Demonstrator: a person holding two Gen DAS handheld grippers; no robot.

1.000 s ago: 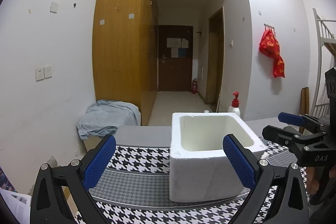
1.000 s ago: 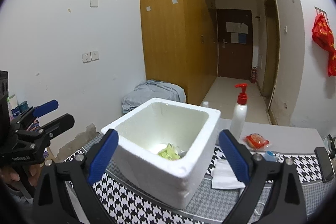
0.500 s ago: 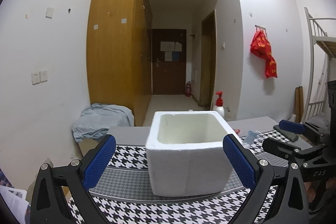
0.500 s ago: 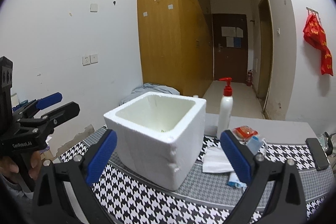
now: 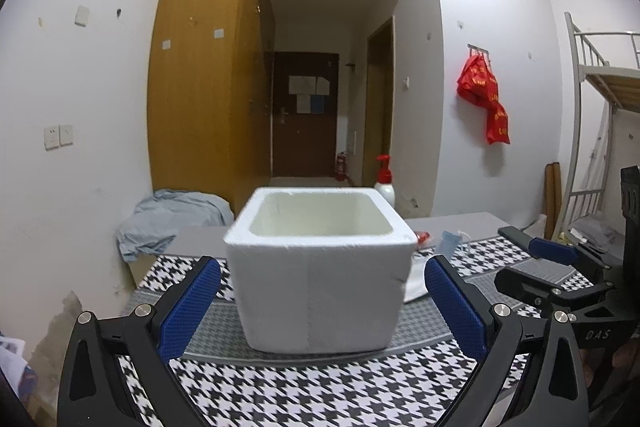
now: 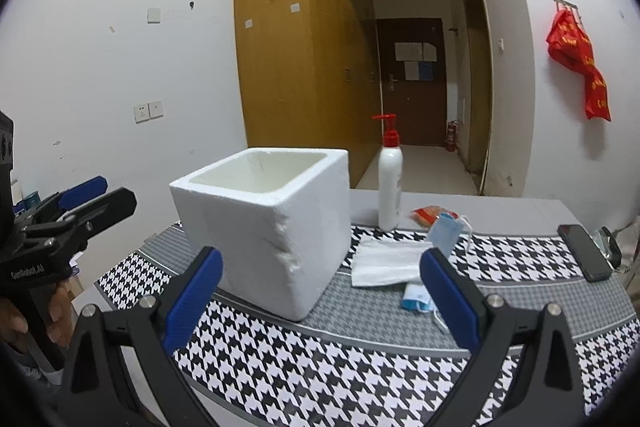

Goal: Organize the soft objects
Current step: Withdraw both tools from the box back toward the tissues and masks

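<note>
Soft items awaiting sorting are lying on the houndstooth cloth (image 6: 500, 251) of the worktop (image 6: 480, 205), to the right of the white foam box (image 6: 264, 227) as the right wrist view shows it. A folded white tissue (image 6: 386, 263) is sitting just beside the box's right wall; a blue face mask (image 6: 416, 297) is lying at the tissue's near edge, partly hidden behind the right claw's finger; a second, packaged blue mask (image 6: 446, 233) is leaning behind the tissue, and a red-orange packet (image 6: 428, 214) is resting just beyond it. The foam box is standing open-topped at the centre of the cloth, and its floor is hidden at this camera height, so what it already holds cannot be told. Judged from this layout, at least these four items are remaining outside and the sorting is unfinished.

The right claw (image 6: 324, 291) is hovering low over the near cloth, its jaws spread wide and holding nothing, framing the box corner and the tissue. The left claw (image 5: 320, 301) is likewise gaping wide and empty, pointing level at the box's near wall. Each claw is appearing at the edge of the other's view, flanking the box.

A white pump bottle (image 6: 390, 183) is standing behind the box, and a dark phone (image 6: 584, 251) is lying well apart at the cloth's right end.
</note>
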